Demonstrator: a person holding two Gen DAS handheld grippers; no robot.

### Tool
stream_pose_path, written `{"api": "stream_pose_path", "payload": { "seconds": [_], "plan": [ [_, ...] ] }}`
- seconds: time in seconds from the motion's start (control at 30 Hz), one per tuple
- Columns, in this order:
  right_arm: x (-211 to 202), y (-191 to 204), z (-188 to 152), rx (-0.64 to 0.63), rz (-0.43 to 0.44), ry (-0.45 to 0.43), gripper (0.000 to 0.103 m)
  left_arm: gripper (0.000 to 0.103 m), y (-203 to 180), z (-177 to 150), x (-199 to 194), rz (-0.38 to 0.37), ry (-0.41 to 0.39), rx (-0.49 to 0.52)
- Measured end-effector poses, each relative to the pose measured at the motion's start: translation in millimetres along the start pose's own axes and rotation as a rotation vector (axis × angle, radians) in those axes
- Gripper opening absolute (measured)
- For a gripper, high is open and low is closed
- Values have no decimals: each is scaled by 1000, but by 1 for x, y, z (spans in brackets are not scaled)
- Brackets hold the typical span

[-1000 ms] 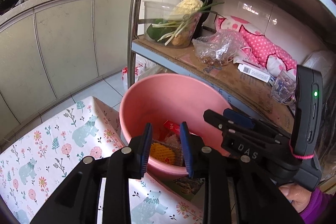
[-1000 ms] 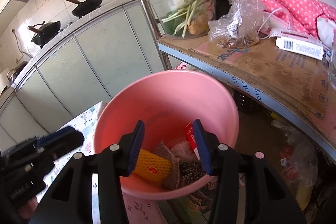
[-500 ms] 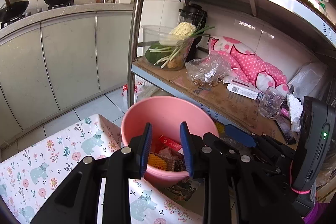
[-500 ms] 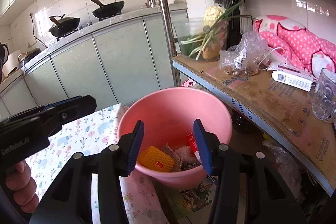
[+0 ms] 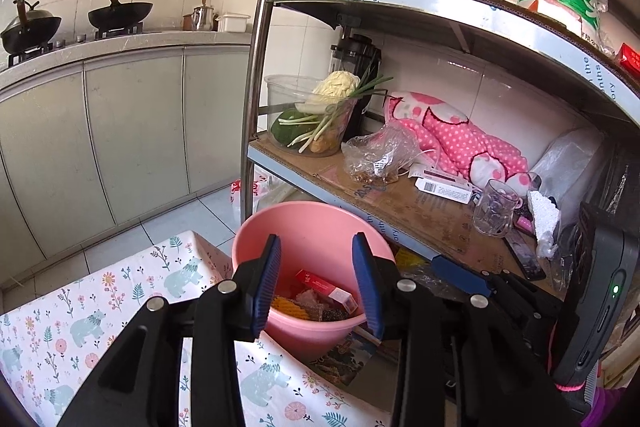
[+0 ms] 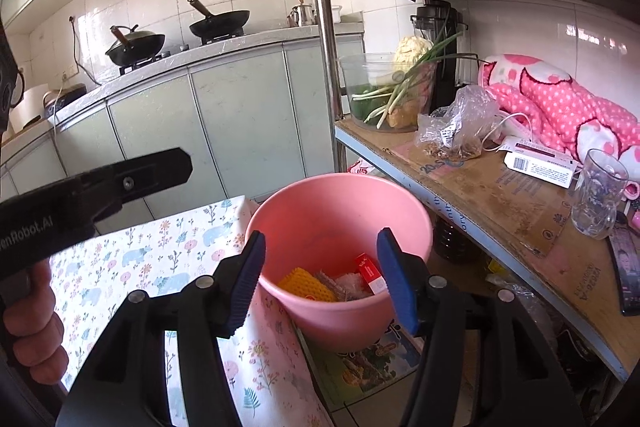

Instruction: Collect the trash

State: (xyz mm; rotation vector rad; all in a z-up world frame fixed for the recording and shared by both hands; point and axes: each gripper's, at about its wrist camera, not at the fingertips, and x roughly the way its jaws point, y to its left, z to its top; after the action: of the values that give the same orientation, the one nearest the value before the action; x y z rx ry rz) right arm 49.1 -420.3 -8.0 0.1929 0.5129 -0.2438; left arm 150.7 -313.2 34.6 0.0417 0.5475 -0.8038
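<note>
While both sets of fingers, left gripper (image 5: 316, 281) and right gripper (image 6: 320, 277), were just spreading empty, trash lay beyond them in the pink bucket (image 6: 416, 223); the collecting seemed largely done.

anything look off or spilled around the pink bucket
Nothing is spilled. The pink bucket stands upright beside the table with the trash inside. One oddity: a pink polka-dot plush toy lies on the kitchen shelf among food.
</note>
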Motion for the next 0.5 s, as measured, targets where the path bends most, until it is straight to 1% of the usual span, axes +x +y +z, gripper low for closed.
{"api": "stream_pose_path", "payload": {
  "seconds": [0.07,0.17,0.3,0.5],
  "plan": [
    [-4,5,-1,-24,-12,-1,60,36,1,-1,-4,-4,-6,-1],
    [-10,12,-3,-48,-27,-8,67,36,2,-2,-10,-7,-16,-4],
    [-15,18,-4,-53,-47,-18,71,36,6,-4,-18,-7,-27,-13],
    [-19,25,-5,-71,-61,-25,73,36,11,-8,-25,3,-33,-28]
  ]
}}
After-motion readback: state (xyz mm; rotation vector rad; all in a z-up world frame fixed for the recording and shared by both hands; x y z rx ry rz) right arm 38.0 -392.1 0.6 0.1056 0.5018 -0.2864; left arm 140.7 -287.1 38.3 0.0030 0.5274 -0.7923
